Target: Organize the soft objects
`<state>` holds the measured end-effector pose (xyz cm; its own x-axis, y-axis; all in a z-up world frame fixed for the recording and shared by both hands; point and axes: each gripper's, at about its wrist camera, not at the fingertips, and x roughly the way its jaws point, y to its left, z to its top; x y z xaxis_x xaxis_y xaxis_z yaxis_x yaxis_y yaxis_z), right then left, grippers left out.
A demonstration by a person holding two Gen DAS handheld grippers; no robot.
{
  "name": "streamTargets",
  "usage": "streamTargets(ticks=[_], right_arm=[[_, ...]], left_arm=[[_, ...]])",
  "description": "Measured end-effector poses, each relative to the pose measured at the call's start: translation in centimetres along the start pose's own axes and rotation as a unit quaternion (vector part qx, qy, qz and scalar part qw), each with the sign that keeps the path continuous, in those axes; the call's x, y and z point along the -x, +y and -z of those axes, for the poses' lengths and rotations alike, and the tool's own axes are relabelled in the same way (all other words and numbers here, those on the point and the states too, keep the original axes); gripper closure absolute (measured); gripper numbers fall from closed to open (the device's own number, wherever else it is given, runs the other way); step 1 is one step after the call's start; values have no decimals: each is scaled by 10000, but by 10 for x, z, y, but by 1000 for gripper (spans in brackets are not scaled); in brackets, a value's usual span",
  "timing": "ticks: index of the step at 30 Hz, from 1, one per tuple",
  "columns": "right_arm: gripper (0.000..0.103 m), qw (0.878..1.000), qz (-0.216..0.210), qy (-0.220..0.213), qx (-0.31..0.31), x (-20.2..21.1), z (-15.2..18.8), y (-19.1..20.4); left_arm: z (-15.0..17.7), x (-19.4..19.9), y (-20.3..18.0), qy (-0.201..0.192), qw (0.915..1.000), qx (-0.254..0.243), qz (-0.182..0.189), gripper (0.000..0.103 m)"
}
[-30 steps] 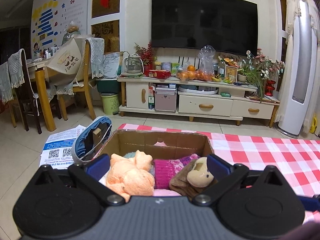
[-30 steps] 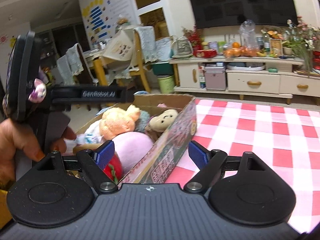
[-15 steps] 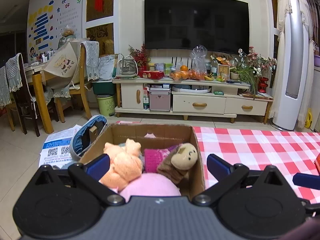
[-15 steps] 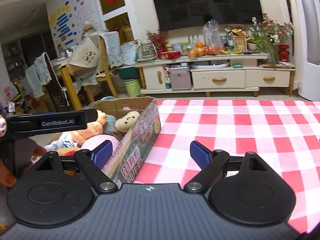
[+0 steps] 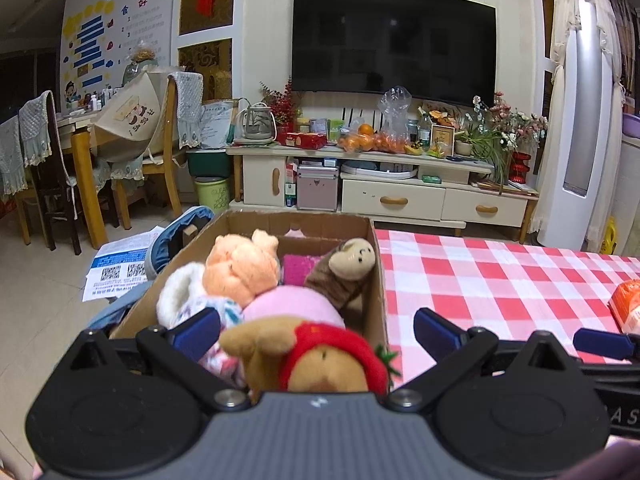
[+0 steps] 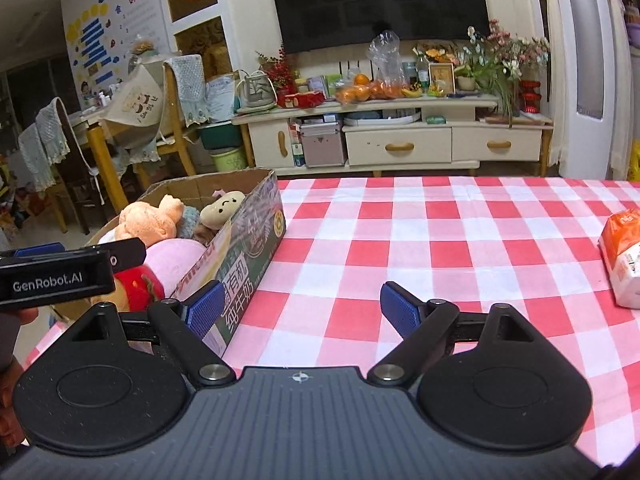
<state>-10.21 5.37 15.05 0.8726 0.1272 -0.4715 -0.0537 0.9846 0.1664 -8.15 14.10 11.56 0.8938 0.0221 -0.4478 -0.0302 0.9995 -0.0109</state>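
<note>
Pulled back since a second ago, the left gripper [image 5: 316, 330] now sees the whole cardboard box [image 5: 378, 276] at centre frame, stuffed with plush toys; a strawberry-capped bear [image 5: 320, 360] sits between its spread, empty fingers. At the frame's right edge lies an orange packet [image 5: 628, 310].

From the right wrist, the right gripper [image 6: 302, 308] has swung onto the checked tablecloth [image 6: 440, 232], fingers wide and empty. That orange packet [image 6: 624, 256] rests at middle right, beyond the right finger, long axis running away; the right hand is nearer, I judge.
</note>
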Motion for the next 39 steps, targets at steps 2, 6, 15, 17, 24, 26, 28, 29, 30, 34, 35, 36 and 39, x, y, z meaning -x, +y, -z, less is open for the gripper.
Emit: streamTargets(ticks=[2, 6, 15, 17, 24, 26, 28, 29, 30, 34, 35, 36, 39], right_arm=[[0, 10000, 44, -53, 13, 4, 4, 1], [0, 10000, 38, -75, -48, 11, 10, 1], [0, 9999, 57, -91, 50, 22, 18, 6], [0, 9999, 65, -72, 67, 23, 20, 6], [0, 9998, 120, -58, 133, 24, 27, 7], [0, 9998, 125, -46, 135, 24, 28, 6], [0, 9998, 134, -48, 143, 23, 29, 7], [0, 9998, 141, -53, 158, 23, 30, 7], [0, 9997, 145, -53, 174, 23, 31, 8], [0, 9997, 149, -54, 185, 24, 31, 9], [0, 9997, 151, -59, 191, 24, 32, 9], [0, 9997, 151, -63, 195, 23, 32, 9], [0, 9997, 143, -49, 169, 23, 32, 8]], left_arm=[[5, 5, 1, 7, 10000, 20, -16, 1], [14, 13, 1, 27, 10000, 47, -33, 1], [29, 26, 2, 40, 10000, -61, -65, 1], [32, 29, 2, 29, 10000, -66, -45, 1], [40, 34, 3, -19, 9998, -157, -94, 1], [42, 35, 3, -15, 9998, -170, -113, 1], [43, 36, 3, -22, 9998, -166, -143, 1], [43, 36, 3, -16, 9998, -162, -148, 1], [43, 36, 4, -2, 9998, -155, -150, 1], [45, 36, 5, 5, 9997, -154, -179, 1], [46, 37, 5, 3, 9997, -156, -184, 1], [46, 37, 5, 4, 9997, -156, -184, 1], [47, 37, 5, -6, 9997, -165, -194, 1]])
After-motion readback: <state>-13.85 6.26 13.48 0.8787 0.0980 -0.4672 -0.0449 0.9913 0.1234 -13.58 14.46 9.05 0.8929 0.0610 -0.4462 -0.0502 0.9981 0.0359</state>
